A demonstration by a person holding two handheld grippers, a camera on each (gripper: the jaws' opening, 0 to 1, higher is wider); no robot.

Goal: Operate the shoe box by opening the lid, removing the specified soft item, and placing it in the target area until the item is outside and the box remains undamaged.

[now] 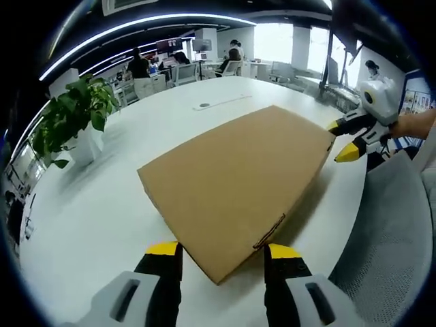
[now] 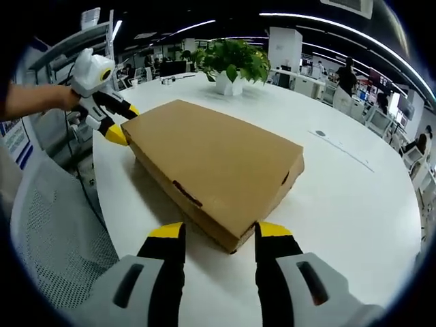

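A flat brown cardboard shoe box (image 1: 235, 180) lies shut on the white table (image 1: 88, 225). My left gripper (image 1: 222, 251) is open, and the box's near corner sits between its yellow-tipped jaws. At the far right corner of the box, my right gripper (image 1: 342, 139) is open with its jaws straddling the edge. In the right gripper view the same box (image 2: 214, 163) points a corner between the right gripper's (image 2: 219, 231) open jaws. The left gripper (image 2: 122, 122) stands open at the box's far left corner, held by a hand. Whatever is inside the box is hidden.
A potted green plant (image 1: 75, 116) (image 2: 231, 61) stands on the table beyond the box. A grey mesh chair (image 1: 388, 231) (image 2: 54, 231) sits against the table edge beside me. People sit at desks in the far background.
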